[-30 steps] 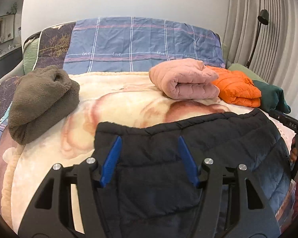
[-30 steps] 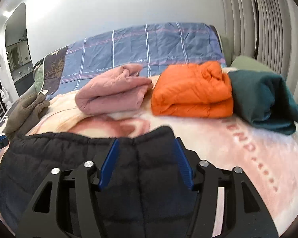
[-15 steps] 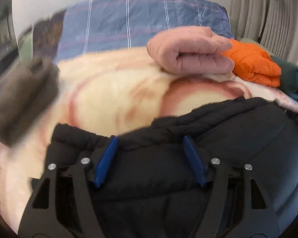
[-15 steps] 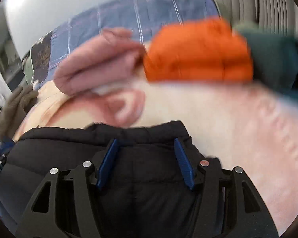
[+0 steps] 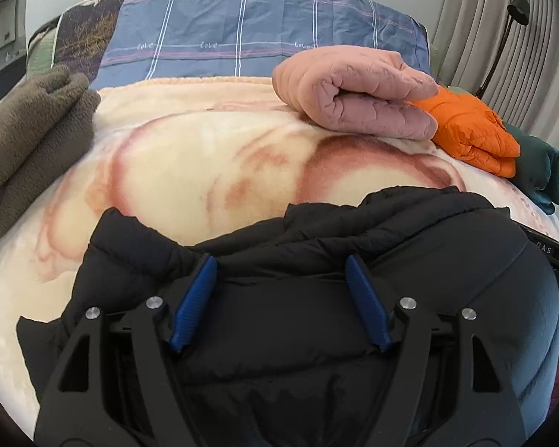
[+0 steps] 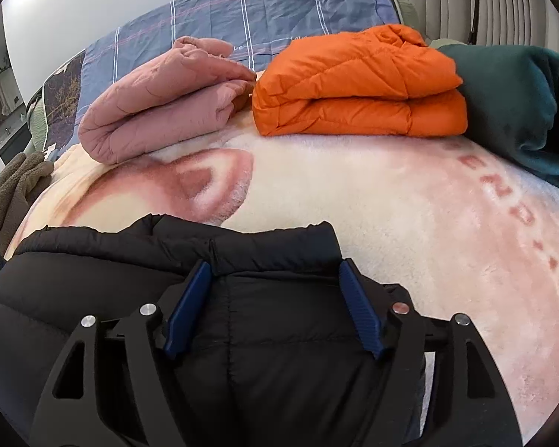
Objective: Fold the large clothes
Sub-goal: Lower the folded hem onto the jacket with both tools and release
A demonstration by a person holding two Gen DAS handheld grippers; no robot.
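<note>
We are spreading both the left gripper [image 5: 279, 298] and the right gripper [image 6: 275, 303] apart, releasing the black puffer jacket [image 5: 316, 316]. It is looking soft, bulky and slippery, so we are advising gripping its far quilted hem.

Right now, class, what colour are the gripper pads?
Blue pads, clearest in the right wrist view.

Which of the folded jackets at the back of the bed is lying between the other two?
The orange puffer jacket. It sits in the middle of the row, with the pink quilted jacket on its left and the dark green garment on its right.
</note>
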